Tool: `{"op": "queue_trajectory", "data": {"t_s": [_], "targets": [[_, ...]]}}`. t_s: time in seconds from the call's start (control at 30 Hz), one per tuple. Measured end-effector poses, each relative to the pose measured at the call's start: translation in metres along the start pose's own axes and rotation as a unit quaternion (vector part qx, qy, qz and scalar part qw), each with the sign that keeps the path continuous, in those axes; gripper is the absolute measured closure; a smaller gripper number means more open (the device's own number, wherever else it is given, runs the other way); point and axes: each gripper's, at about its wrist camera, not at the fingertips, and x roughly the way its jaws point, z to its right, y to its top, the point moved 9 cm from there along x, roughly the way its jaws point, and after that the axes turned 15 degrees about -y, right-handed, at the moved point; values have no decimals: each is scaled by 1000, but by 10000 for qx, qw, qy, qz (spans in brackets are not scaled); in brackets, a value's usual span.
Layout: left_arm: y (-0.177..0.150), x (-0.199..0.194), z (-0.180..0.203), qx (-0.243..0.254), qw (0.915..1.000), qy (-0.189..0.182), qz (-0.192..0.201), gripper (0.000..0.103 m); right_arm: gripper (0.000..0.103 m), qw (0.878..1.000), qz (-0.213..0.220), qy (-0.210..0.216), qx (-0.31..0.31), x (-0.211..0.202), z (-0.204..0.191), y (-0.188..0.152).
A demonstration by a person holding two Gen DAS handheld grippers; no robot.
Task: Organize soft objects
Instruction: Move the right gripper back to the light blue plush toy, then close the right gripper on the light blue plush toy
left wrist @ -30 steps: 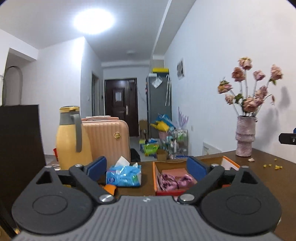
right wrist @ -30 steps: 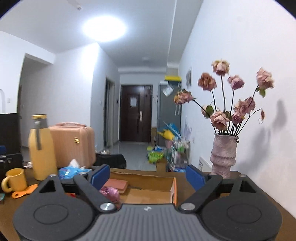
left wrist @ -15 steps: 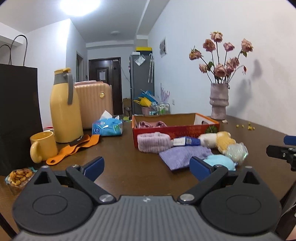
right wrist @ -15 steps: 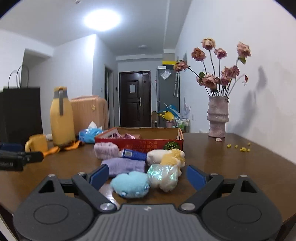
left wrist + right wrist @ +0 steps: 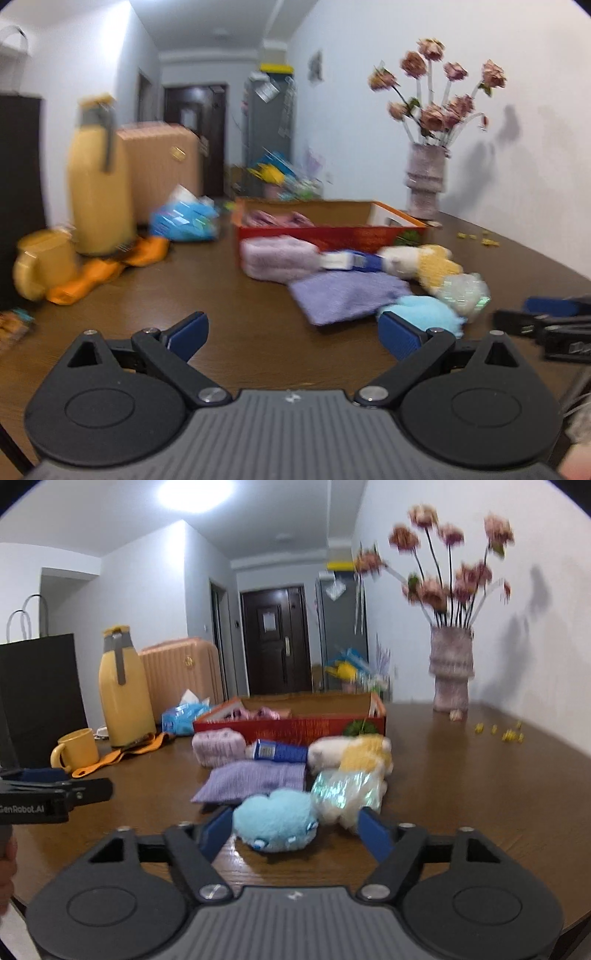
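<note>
A red cardboard box with pink cloth inside stands mid-table. In front of it lie a pink headband, a blue-white tube, a purple cloth, a white-yellow plush, an iridescent pouf and a light blue plush. My right gripper is open, its fingers on either side of the blue plush, which rests on the table. My left gripper is open and empty over bare table, left of the blue plush. The box also shows there.
A yellow jug, yellow mug, orange strap, tissue pack and black paper bag stand at the left. A vase of dried roses stands back right. Small yellow crumbs lie near it.
Both grippers have moved forward and tilted down towards the table. The right gripper's fingers now flank the blue plush. The left view is blurred from motion.
</note>
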Motion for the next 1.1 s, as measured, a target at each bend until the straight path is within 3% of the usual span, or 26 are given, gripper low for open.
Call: {"op": "queue_trajectory", "data": {"t_s": [0.17, 0.23, 0.33, 0.47, 0.53, 0.63, 0.7, 0.97, 1.1], "targets": [[3, 47, 17, -297, 9968, -670, -302, 7, 48, 9991, -314, 39, 289, 33, 11, 7], [3, 66, 22, -478, 9938, -888, -466, 19, 56, 9965, -587, 263, 528, 46, 12, 6], [4, 94, 24, -881, 9853, -1288, -693, 25, 58, 9908, -895, 518, 878, 64, 13, 1], [0, 120, 22, -1257, 9756, -1504, -987, 36, 64, 9836, -1103, 733, 1227, 83, 12, -3], [-4, 130, 22, -1456, 9681, -1691, -1140, 54, 68, 9785, -1232, 867, 1412, 92, 11, -4], [-11, 133, 21, -1786, 9564, -1928, -1274, 68, 71, 9745, -1330, 953, 1537, 101, 8, -7], [-12, 128, 20, -1833, 9543, -1987, -1271, 72, 73, 9750, -1344, 992, 1467, 98, 4, -7], [-26, 79, 20, -1863, 9537, -1966, -1310, 71, 74, 9708, -1559, 1316, 1260, 60, -12, -22], [-34, 72, 18, -1945, 9530, -1933, -1287, 70, 73, 9721, -1506, 1300, 1244, 54, -14, -25]]}}
